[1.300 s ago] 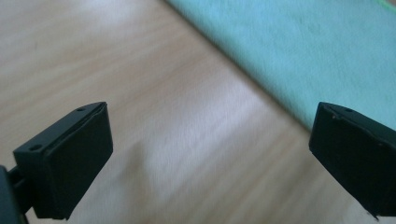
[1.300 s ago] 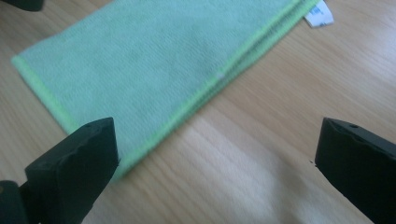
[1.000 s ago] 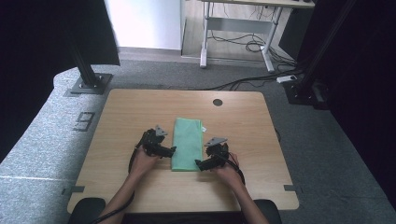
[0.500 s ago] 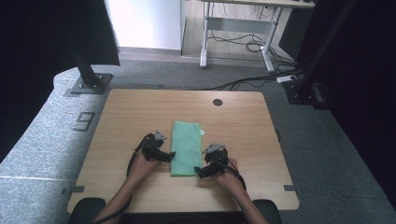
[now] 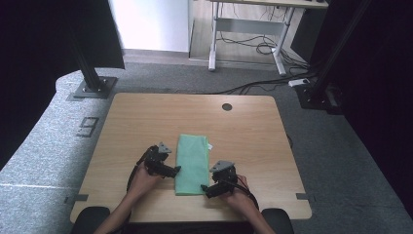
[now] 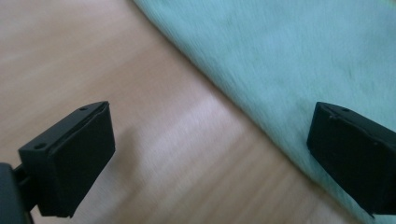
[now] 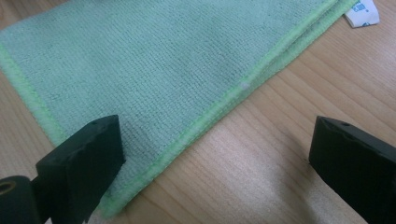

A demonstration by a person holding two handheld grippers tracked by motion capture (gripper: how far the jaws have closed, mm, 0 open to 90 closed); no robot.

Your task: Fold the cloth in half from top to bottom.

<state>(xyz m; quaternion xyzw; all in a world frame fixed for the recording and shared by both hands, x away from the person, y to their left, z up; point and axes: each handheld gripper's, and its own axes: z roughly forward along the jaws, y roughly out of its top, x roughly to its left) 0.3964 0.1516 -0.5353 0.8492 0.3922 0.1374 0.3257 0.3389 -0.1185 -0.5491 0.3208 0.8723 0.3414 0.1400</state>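
One folded green cloth [image 5: 192, 163] on bare tabletop [image 5: 243, 131], one white tag [image 7: 362, 11] at its corner; flanked by left tool [image 5: 174, 170] and right tool [image 5: 204, 187], both spread wide, grasping nothing.

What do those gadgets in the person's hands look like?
Each hand holds a small black gripper: the left gripper and the right gripper. Each carries a grey three-cornered plate on top and trails a thin black cable back along the forearm. Up close, the jaws end in chunky, matt black rectangular pads with small holes near their edges. The forearms are bare; no sleeves are visible.
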